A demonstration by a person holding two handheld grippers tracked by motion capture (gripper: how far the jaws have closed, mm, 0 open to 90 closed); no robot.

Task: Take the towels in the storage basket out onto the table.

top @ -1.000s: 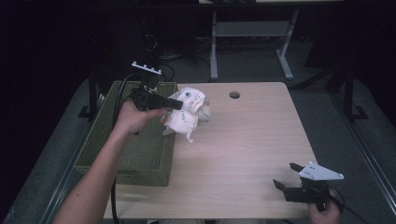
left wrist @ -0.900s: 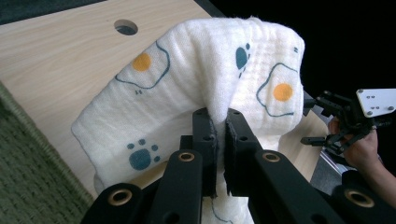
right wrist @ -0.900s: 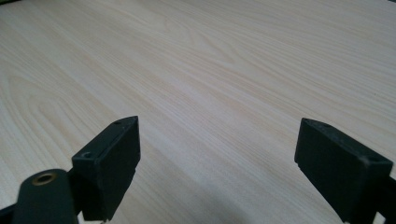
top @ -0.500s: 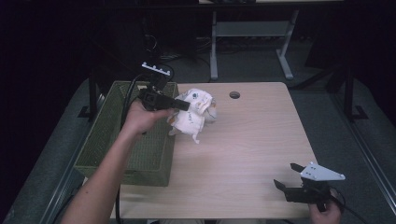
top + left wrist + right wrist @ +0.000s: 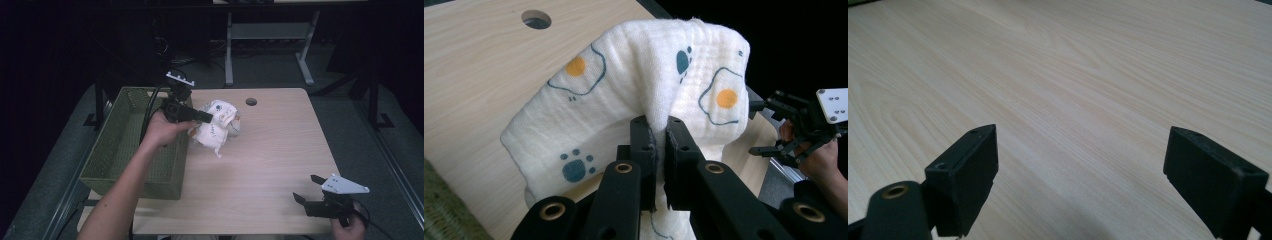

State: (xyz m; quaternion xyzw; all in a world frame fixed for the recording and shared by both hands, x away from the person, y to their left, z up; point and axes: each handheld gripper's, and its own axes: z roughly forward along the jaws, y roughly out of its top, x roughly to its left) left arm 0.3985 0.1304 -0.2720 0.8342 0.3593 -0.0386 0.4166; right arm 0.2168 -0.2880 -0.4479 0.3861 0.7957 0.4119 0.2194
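Observation:
A white cloth (image 5: 217,125) printed with fried eggs and blue paw prints hangs bunched above the table's far left part, beside the basket. My left gripper (image 5: 207,118) is shut on a fold of the cloth (image 5: 634,85); in the left gripper view its two black jaws pinch the fabric between them, and the cloth drapes over both sides. My right gripper (image 5: 306,189) stands open low over the table's near right corner, with nothing between its fingers (image 5: 968,170) but bare wood.
A green woven basket (image 5: 112,150) sits along the table's left edge, under the left forearm. The light wooden table (image 5: 270,160) has a round cable hole (image 5: 251,102) at the far middle. Dark floor and a desk frame lie beyond.
The left gripper has carried the cloth slightly right and toward the near side, lower over the table. The right gripper has stayed where it was.

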